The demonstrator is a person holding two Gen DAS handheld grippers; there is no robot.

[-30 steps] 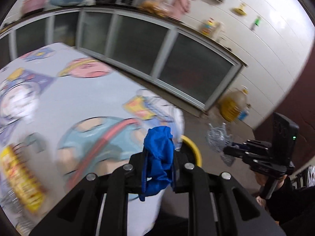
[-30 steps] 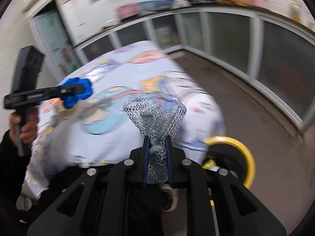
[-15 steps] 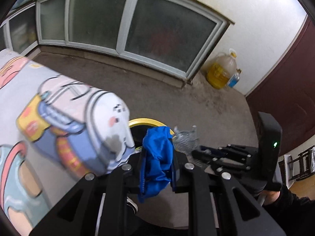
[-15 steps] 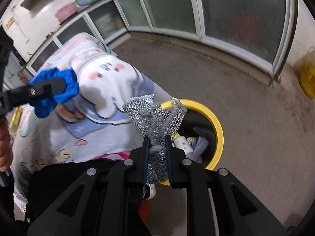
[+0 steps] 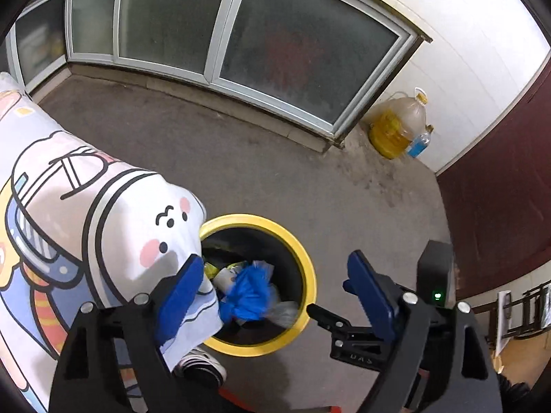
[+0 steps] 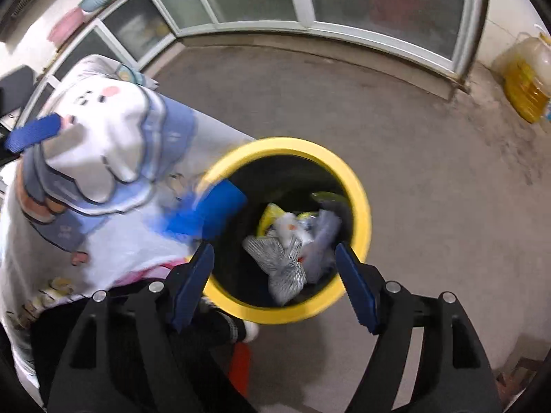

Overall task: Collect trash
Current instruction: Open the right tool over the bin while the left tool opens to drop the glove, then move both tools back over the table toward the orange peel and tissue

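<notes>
A black trash bin with a yellow rim stands on the floor beside the table. My left gripper is open and empty above it. A crumpled blue wrapper falls into the bin; it shows blurred at the bin's rim in the right wrist view. My right gripper is open and empty over the bin. A grey foam net lies inside on other trash.
The table with a cartoon cloth hangs right next to the bin. A yellow oil jug and a small bottle stand by the wall. Glass-door cabinets line the back. A shoe is below the bin.
Both grippers moved over the bin and opened. The blue wrapper left the left gripper and the grey net left the right gripper; both dropped toward the bin.
</notes>
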